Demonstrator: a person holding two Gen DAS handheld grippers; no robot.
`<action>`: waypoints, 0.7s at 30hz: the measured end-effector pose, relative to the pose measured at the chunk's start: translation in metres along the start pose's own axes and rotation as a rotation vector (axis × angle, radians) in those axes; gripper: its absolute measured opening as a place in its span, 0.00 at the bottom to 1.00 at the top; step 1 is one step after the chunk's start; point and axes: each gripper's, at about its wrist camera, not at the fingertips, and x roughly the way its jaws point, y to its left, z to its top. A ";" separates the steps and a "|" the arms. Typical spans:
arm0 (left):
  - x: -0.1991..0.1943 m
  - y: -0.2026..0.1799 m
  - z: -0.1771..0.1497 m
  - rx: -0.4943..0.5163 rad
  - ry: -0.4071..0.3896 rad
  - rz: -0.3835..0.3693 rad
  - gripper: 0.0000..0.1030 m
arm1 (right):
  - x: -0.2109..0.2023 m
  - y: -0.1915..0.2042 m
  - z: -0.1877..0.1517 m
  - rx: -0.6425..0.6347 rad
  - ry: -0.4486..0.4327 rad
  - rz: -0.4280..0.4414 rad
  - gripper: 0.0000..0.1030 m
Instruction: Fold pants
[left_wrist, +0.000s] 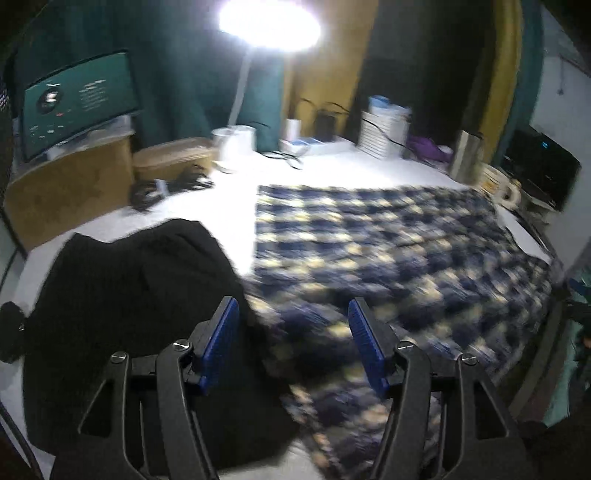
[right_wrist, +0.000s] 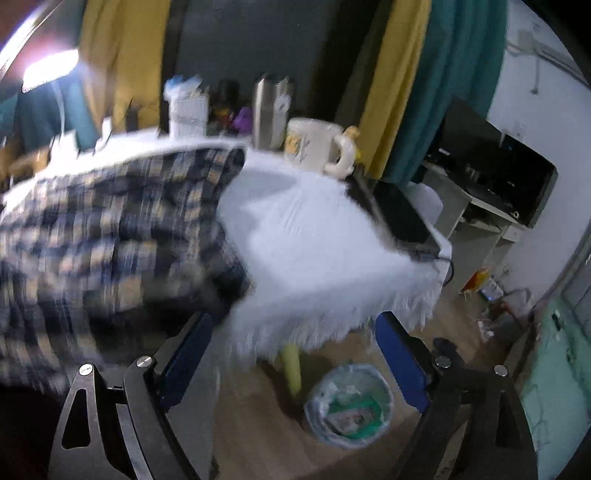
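Blue and cream plaid pants (left_wrist: 388, 251) lie spread over the right half of the white table (left_wrist: 229, 206); both views are blurred. My left gripper (left_wrist: 291, 314) is open, hovering above the pants' near left edge, with nothing between its blue pads (left_wrist: 221, 332). In the right wrist view the pants (right_wrist: 110, 229) fill the left side, hanging over the table's front. My right gripper (right_wrist: 291, 332) is open and empty, at the white cloth's fringed corner (right_wrist: 332, 288), just right of the pants' edge.
A black garment (left_wrist: 129, 295) lies at the table's near left. A lamp (left_wrist: 269, 22), boxes (left_wrist: 173, 157), cables, a monitor (left_wrist: 74, 103) and a mug (right_wrist: 317, 146) stand along the back. A laptop (right_wrist: 399, 214) sits on the right edge. A bin (right_wrist: 347, 404) stands on the floor.
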 end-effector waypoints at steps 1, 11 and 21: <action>0.003 -0.006 -0.002 0.009 0.010 -0.013 0.60 | 0.002 0.009 -0.006 -0.033 0.013 0.001 0.88; 0.017 -0.031 -0.010 0.014 0.057 -0.090 0.60 | 0.002 0.083 -0.009 -0.335 -0.057 -0.088 0.96; 0.011 -0.054 -0.015 0.075 0.048 -0.179 0.73 | -0.002 0.071 0.050 -0.351 -0.145 0.077 0.96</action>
